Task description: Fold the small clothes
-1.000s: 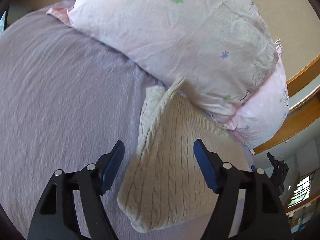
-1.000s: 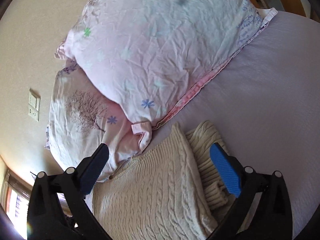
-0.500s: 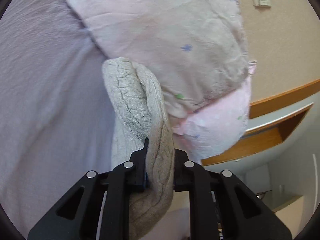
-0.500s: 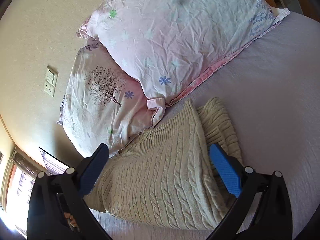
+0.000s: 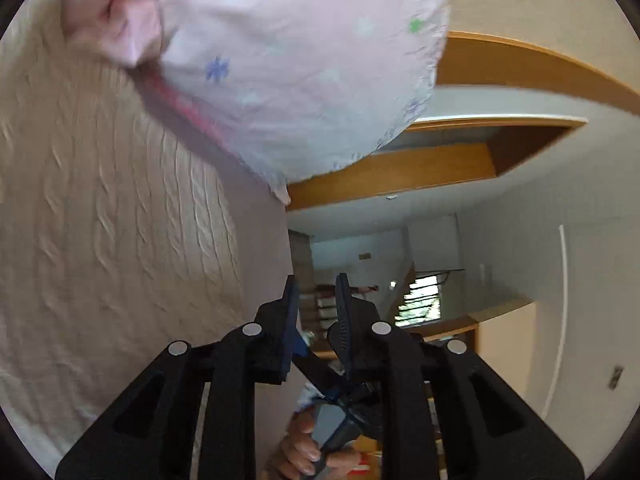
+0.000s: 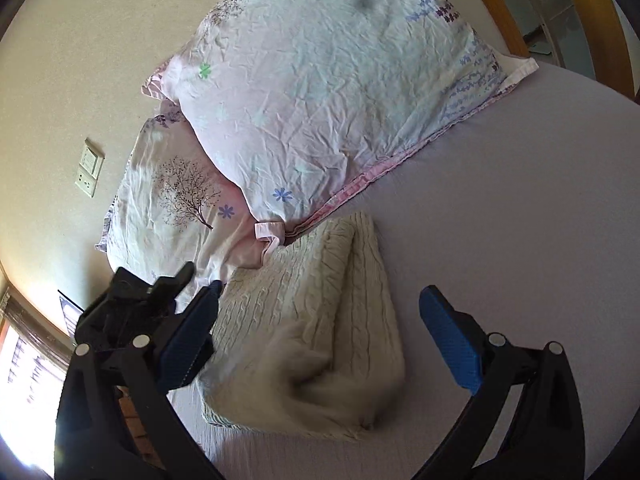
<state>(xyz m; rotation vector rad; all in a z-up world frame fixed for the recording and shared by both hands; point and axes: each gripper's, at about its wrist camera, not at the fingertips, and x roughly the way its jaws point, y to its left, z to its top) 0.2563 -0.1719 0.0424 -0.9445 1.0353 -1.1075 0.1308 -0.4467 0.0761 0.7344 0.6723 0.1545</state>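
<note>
A cream cable-knit sweater point(image 6: 316, 332) lies folded on the lilac bed sheet point(image 6: 520, 208), its far end against the pillows. In the left wrist view it fills the left side point(image 5: 104, 232), blurred. My right gripper point(image 6: 320, 328) is open and empty, its jaws standing wide on either side of the sweater just above it. My left gripper point(image 5: 316, 292) has its jaws nearly closed with a narrow gap and nothing between them; it points past the bed edge into the room. It also shows in the right wrist view point(image 6: 160, 284) left of the sweater.
Two pink flowered pillows point(image 6: 340, 96) lie stacked at the head of the bed against a beige wall with a switch plate point(image 6: 90, 168). A wooden bed frame point(image 5: 400, 176) borders the mattress. The other hand-held gripper and a hand point(image 5: 316, 448) show low in the left wrist view.
My left gripper has let go of the sweater fold and swung aside to the bed edge. The sweater has dropped flat into a folded stack. My right gripper pulled back a little.
</note>
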